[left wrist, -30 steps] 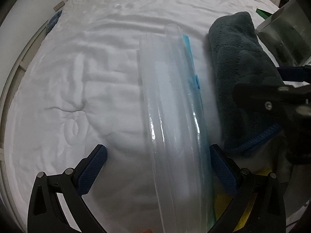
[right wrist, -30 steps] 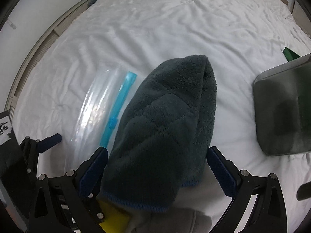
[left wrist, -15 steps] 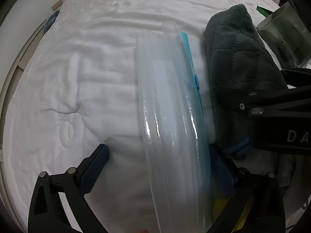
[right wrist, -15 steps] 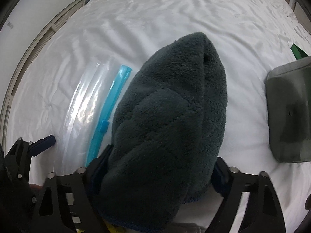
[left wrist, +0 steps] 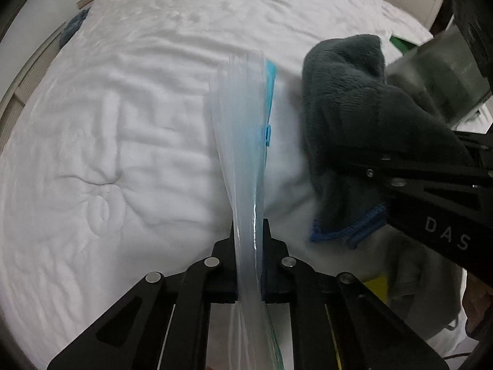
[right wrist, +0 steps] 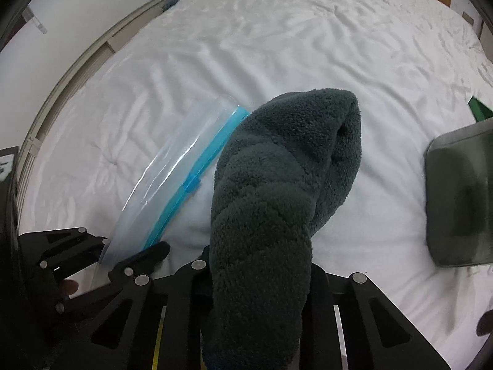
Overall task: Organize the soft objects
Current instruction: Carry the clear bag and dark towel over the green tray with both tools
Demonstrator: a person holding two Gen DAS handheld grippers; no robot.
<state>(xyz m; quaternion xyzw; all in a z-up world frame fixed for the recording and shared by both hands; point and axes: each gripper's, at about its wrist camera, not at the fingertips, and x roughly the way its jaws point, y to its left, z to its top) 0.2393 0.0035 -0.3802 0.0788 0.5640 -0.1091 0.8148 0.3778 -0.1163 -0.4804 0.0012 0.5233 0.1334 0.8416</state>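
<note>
My left gripper (left wrist: 248, 259) is shut on a clear plastic zip bag (left wrist: 243, 141) with a blue seal strip, which stretches away over the white bed. My right gripper (right wrist: 258, 280) is shut on a folded dark grey towel (right wrist: 277, 191) with a blue stitched hem and holds it off the bed. In the left wrist view the towel (left wrist: 363, 123) hangs to the right of the bag, gripped by the right gripper's black body (left wrist: 437, 203). In the right wrist view the bag (right wrist: 181, 175) lies left of the towel, with the left gripper (right wrist: 101, 259) at its near end.
The white quilted bed (left wrist: 123, 123) spreads wide to the left and far side. A dark translucent container (right wrist: 459, 197) sits on the bed at the right. Grey and yellow fabric (left wrist: 400, 277) lies under the right gripper. A green object (right wrist: 479, 108) is at the far right edge.
Both grippers went from open to shut: the left has closed on the zip bag, the right on the grey towel. The towel has lifted and bunched.
</note>
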